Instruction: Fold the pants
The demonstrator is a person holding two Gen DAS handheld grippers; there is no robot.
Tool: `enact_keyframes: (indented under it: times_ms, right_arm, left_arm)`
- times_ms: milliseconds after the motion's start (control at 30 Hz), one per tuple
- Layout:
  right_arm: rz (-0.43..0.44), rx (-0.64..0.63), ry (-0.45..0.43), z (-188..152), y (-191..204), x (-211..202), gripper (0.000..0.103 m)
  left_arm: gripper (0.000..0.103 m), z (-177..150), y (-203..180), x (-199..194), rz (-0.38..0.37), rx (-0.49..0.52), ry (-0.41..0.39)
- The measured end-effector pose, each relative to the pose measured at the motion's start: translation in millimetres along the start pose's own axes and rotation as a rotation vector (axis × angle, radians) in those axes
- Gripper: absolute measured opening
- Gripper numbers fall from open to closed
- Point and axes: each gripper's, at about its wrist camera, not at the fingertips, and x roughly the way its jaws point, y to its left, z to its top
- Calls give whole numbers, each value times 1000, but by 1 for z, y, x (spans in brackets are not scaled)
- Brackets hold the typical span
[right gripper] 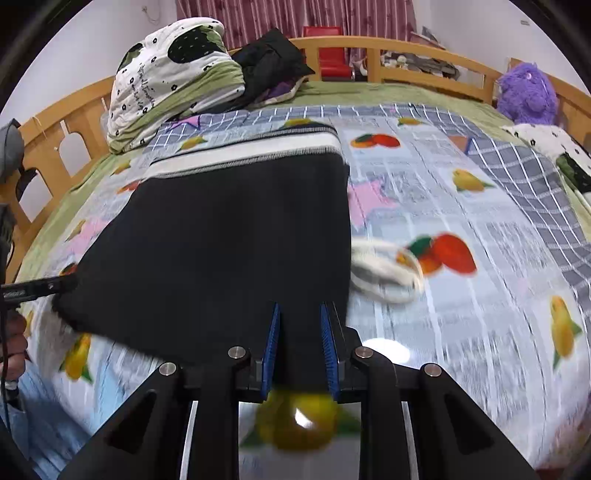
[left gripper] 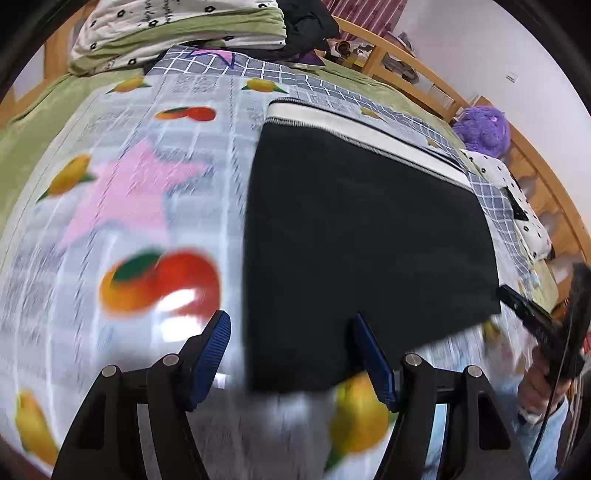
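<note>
Left wrist view. The left gripper [left gripper: 291,350] stands wide open with nothing between its blue fingers [left gripper: 212,354]. The black pants [left gripper: 365,243], folded into a compact rectangle, lie flat on the fruit-print sheet [left gripper: 122,206] directly ahead of the gripper; their near left corner falls in the gap between the fingers, though the view does not show whether they touch. The white-and-black striped waistband [left gripper: 354,125] forms the far edge. To the right of the gripper, at the near right corner of the pants, the right gripper [left gripper: 524,306] is seen from the side. A purple plush toy [left gripper: 484,129] sits far ahead to the right, by the wooden bed rail [left gripper: 417,70]; a folded quilt [left gripper: 177,33] lies far ahead to the left.

Right wrist view. The right gripper [right gripper: 300,343] is partly closed, its fingers narrowly apart with the near right corner of the black pants [right gripper: 229,236] between them; whether the pads press the cloth cannot be told. The pants extend ahead and to the left. A blurred white drawstring [right gripper: 384,273] lies on the sheet just right of the pants. The left gripper [right gripper: 40,288] appears at the far left, at the opposite near corner.
</note>
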Motion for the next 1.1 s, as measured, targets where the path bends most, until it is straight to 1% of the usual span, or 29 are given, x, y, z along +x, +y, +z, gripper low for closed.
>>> enact_keyframes:
  times_ms: [67, 100, 167, 200, 233, 300, 333, 367, 400, 433, 467, 500, 533, 567, 600, 633, 667, 700, 733, 767, 867, 900, 933, 967, 1000, 1033, 1100]
  right_arm:
    - [12, 30, 7, -4, 0, -11, 23]
    - [12, 41, 1, -3, 3, -20, 23]
    - [7, 45, -19, 1, 9, -33, 23]
    - [5, 44, -33, 5, 13, -41, 23]
    - [3, 38, -48, 10, 18, -49, 23]
    - [3, 16, -78, 17, 27, -63, 23]
    - [3, 4, -94, 20, 32, -68, 25]
    - [2, -8, -108, 22, 35, -71, 28]
    - [-1, -17, -120, 22, 37, -73, 29]
    - [-9, -18, -122, 22, 38, -71, 29]
    - [-16, -12, -108, 20, 37, -66, 29]
    - [-22, -4, -89, 20, 34, -61, 29]
    - [-31, 13, -59, 20, 32, -54, 29]
    - [-32, 29, -39, 22, 28, -49, 29]
    - [-30, 38, -34, 23, 25, -47, 29]
    - [-32, 48, -35, 23, 22, -46, 29]
    - [-38, 57, -40, 23, 19, -46, 29]
    - [-42, 65, -43, 22, 16, -46, 29]
    - [-41, 69, -41, 21, 14, -45, 29]
    - [-37, 72, -29, 19, 12, -42, 29]
    - [-39, 76, 21, 15, 8, -25, 29]
    - [-43, 76, 36, 14, 7, -21, 29]
    - [-51, 77, 56, 11, 5, -14, 29]
    - [-54, 77, 61, 10, 4, -12, 29]
    - [-53, 76, 60, 9, 1, -11, 29]
    - [-49, 74, 44, 8, -1, -14, 29]
    - [-39, 72, -1, 9, -4, -20, 29]
  left_arm:
    - [67, -16, -3, -9, 30, 38, -1]
    - [67, -23, -7, -10, 52, 76, 23]
    - [67, -33, -16, -10, 99, 151, 40]
    - [67, -39, -21, -10, 144, 196, 29]
    - [67, -46, -25, -9, 205, 245, 5]
    - [67, -51, -31, -2, 284, 306, -21]
    - [67, -51, -34, 1, 320, 329, -39]
    - [67, -49, -35, 4, 337, 346, -62]
    - [67, -47, -37, 6, 340, 357, -78]
    - [66, -42, -40, 8, 336, 366, -84]
    - [63, -39, -42, 10, 327, 374, -88]
    - [45, -37, -45, 12, 317, 389, -98]
    - [35, -35, -48, 12, 300, 401, -108]
    - [29, -32, -47, 9, 290, 380, -138]
    - [21, -31, -44, 3, 268, 352, -167]
    - [19, -32, -38, -5, 223, 311, -198]
    - [19, -31, -30, -11, 175, 264, -219]
    - [19, -33, -26, -11, 155, 237, -215]
    - [19, -34, -21, -4, 150, 218, -189]
    - [19, -36, -17, 4, 165, 212, -162]
    - [22, -40, -22, 6, 197, 236, -170]
    - [26, -40, -22, 4, 193, 225, -157]
    - [26, -39, -18, 2, 168, 194, -125]
    - [26, -38, -13, -1, 147, 171, -109]
    - [26, -39, -9, -6, 128, 150, -105]
    - [28, -41, -6, -13, 110, 139, -108]
    - [29, -41, -7, -26, 115, 151, -134]
